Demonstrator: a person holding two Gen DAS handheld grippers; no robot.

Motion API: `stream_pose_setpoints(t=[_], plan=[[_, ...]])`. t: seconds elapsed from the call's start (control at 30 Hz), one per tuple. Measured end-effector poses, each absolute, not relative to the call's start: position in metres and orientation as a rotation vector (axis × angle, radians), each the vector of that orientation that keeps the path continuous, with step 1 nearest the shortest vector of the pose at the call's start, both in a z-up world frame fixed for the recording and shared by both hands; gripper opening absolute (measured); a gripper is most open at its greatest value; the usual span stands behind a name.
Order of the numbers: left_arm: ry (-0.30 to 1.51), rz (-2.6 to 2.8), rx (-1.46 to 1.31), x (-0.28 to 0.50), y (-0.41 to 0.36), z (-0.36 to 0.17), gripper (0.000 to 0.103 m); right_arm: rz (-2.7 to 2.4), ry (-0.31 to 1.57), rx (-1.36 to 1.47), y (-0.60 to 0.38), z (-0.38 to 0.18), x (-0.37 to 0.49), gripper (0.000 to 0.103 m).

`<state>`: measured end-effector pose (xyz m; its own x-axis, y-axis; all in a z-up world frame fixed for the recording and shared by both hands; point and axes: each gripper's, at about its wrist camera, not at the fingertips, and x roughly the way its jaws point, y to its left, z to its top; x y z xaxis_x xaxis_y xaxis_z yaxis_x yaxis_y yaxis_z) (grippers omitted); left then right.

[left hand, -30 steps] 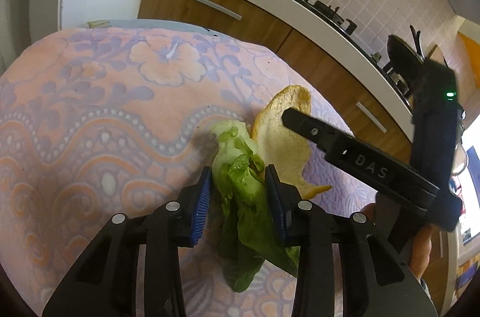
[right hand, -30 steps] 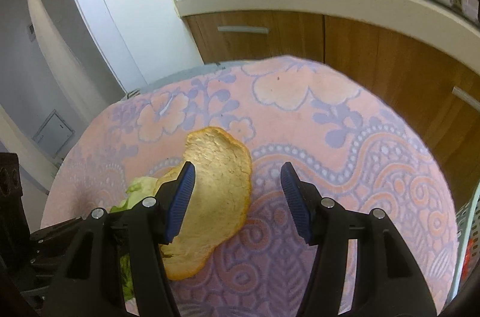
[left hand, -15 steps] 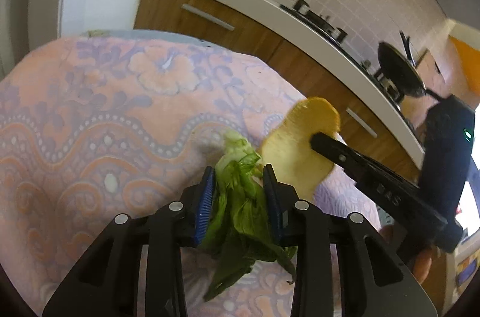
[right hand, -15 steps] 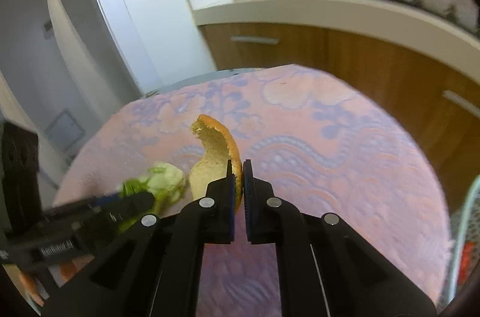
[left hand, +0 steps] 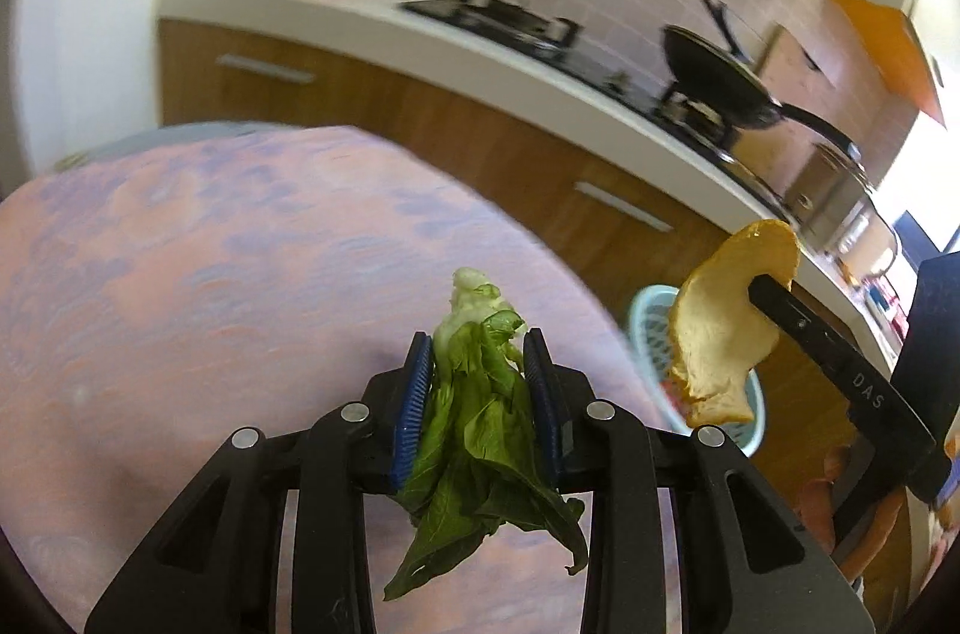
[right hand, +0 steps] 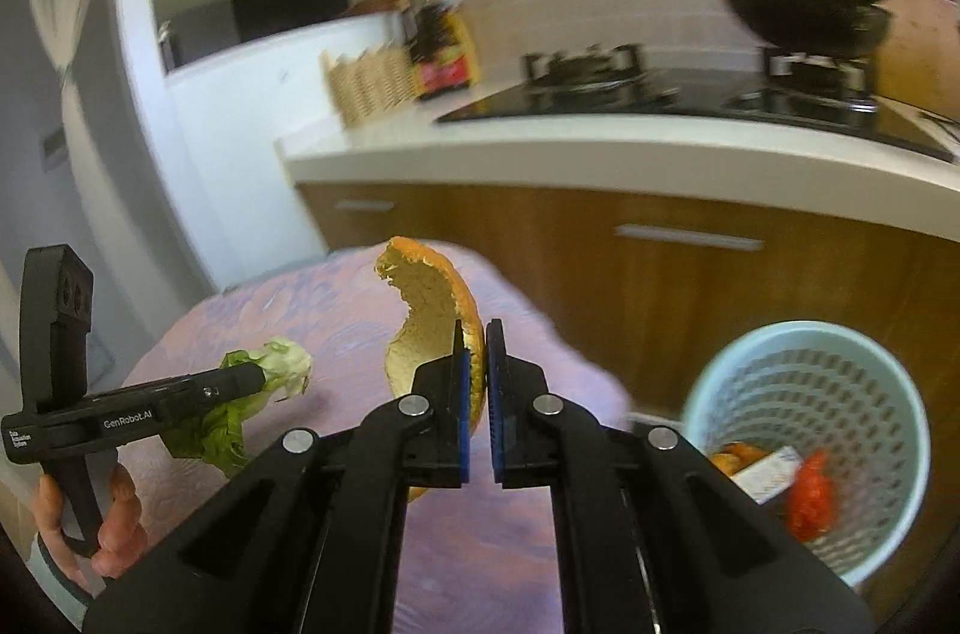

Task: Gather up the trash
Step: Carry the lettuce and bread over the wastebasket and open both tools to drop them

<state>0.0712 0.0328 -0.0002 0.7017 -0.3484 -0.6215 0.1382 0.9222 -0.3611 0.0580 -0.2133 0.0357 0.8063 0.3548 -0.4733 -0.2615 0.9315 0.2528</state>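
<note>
My left gripper (left hand: 480, 352) is shut on a green lettuce leaf (left hand: 480, 430) and holds it above the pink patterned table (left hand: 180, 304). The leaf hangs down between the fingers. My right gripper (right hand: 474, 343) is shut on a curved orange peel (right hand: 432, 316), lifted off the table. The peel also shows at the right of the left wrist view (left hand: 720, 328), and the leaf at the left of the right wrist view (right hand: 264, 382). A light blue mesh trash basket (right hand: 810, 376) stands on the floor beside the table, to the right, with trash inside.
The table (right hand: 480, 544) has a pink and purple cloth. Behind it runs a wooden kitchen cabinet with a white counter (right hand: 600, 154), a stove and a black pan (right hand: 804, 16). The basket also shows in the left wrist view (left hand: 654, 322).
Both grippers have lifted up and swung right, carrying the leaf and the peel off the table. The right gripper shut on the peel. The trash basket has come into view.
</note>
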Motion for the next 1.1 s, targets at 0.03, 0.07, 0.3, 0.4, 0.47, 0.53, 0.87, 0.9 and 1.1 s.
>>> stream_pose_setpoints(t=[0.03,0.07,0.3,0.4,0.47,0.53,0.87,0.9,1.1], plan=[[0.748,-0.299,-0.285,0.075,0.015,0.004,0.03,0.311,0.523,0.187,-0.23,0.039,0.056,0.003],[0.749,-0.309,-0.274,0.078,0.004,0.005,0.03,0.296,0.512,0.191,-0.241,0.041,0.054,0.003],[0.764,-0.396,-0.177,0.104,-0.097,0.012,0.03,0.182,0.467,0.216,-0.324,0.041,0.047,0.003],[0.771,-0.433,-0.149,0.116,-0.134,0.01,0.03,0.131,0.464,0.212,-0.357,0.032,0.051,0.003],[0.778,-0.456,-0.134,0.125,-0.155,0.006,0.03,0.105,0.472,0.218,-0.372,0.025,0.053,0.003],[0.786,-0.476,-0.116,0.132,-0.176,0.002,0.03,0.087,0.485,0.234,-0.388,0.016,0.057,0.003],[0.861,-0.539,-0.082,0.166,-0.241,-0.032,0.03,-0.016,0.584,0.331,-0.443,-0.04,0.081,0.003],[0.875,-0.549,-0.079,0.17,-0.246,-0.036,0.03,-0.026,0.607,0.344,-0.446,-0.049,0.087,0.003],[0.95,-0.595,-0.047,0.189,-0.269,-0.059,0.03,-0.048,0.71,0.377,-0.441,-0.082,0.108,0.003]])
